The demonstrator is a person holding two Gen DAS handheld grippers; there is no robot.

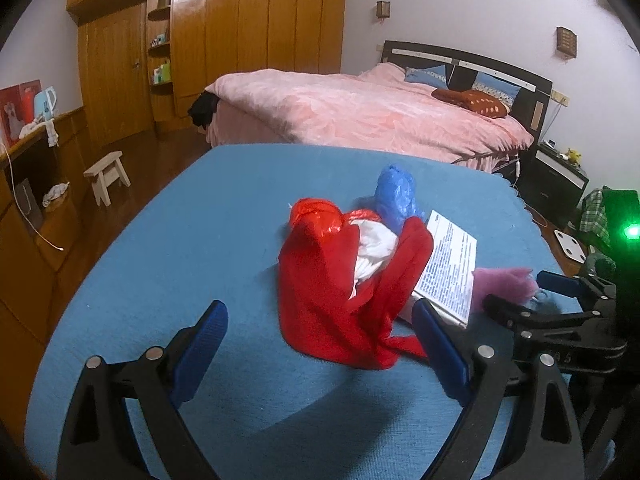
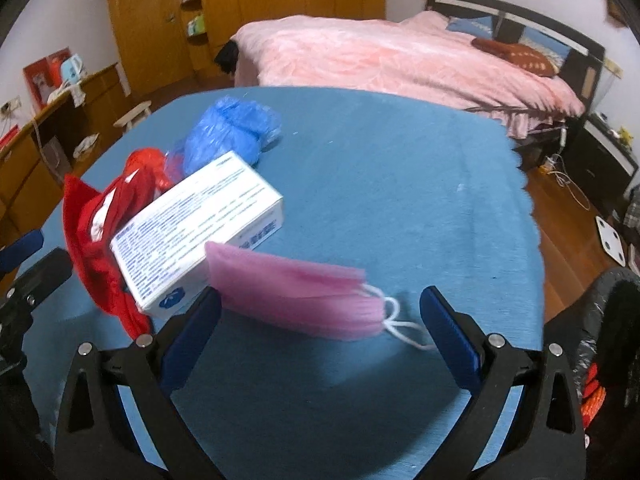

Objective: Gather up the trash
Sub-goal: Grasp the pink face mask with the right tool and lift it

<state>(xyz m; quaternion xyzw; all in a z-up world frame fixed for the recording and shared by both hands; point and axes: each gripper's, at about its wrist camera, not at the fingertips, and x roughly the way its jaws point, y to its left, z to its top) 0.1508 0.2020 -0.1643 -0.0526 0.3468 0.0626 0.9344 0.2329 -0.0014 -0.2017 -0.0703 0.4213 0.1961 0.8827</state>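
On the blue-covered table lies a crumpled red plastic bag with white scraps inside, between the wide-apart fingers of my left gripper. A blue plastic bag lies behind it. A white box with blue print rests against the red bag's right side. In the right wrist view a pink face mask with white ear loops lies in front of the box, between the fingers of my open right gripper. The pads do not press on it. The red bag and the blue bag show at the left.
A black bin bag stands off the table's right edge. Beyond the table are a bed with a pink cover, a wooden wardrobe, a small stool and a desk at the left. A white scale lies on the floor.
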